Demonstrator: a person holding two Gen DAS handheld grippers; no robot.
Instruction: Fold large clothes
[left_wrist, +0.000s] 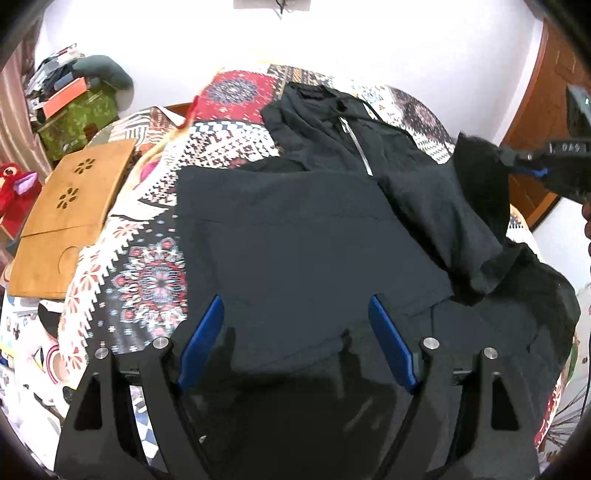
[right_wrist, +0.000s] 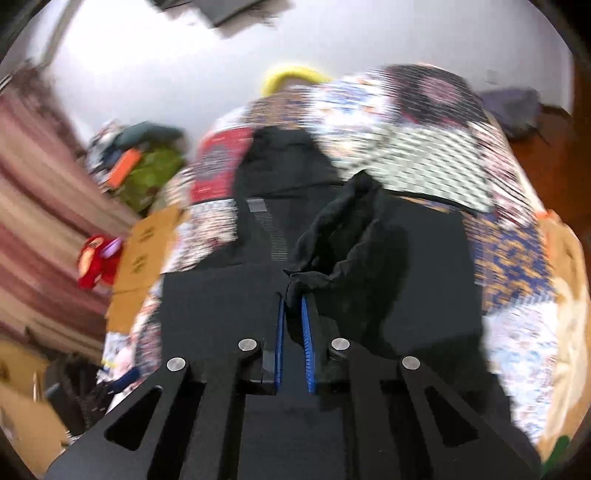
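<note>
Right hand-held gripper (right_wrist: 293, 295) pinches the black jacket's sleeve (right_wrist: 343, 236), lifting it above the patterned bedspread (left_wrist: 155, 273); left hand-held gripper (left_wrist: 295, 306) hovers spread wide over the jacket (left_wrist: 295, 236).

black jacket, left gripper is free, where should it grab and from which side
Probably the straight folded edge on the black jacket's left side, approached from over the patterned quilt. That edge lies flat and exposed, and the left gripper is open, while the right gripper already pinches the sleeve.
</note>
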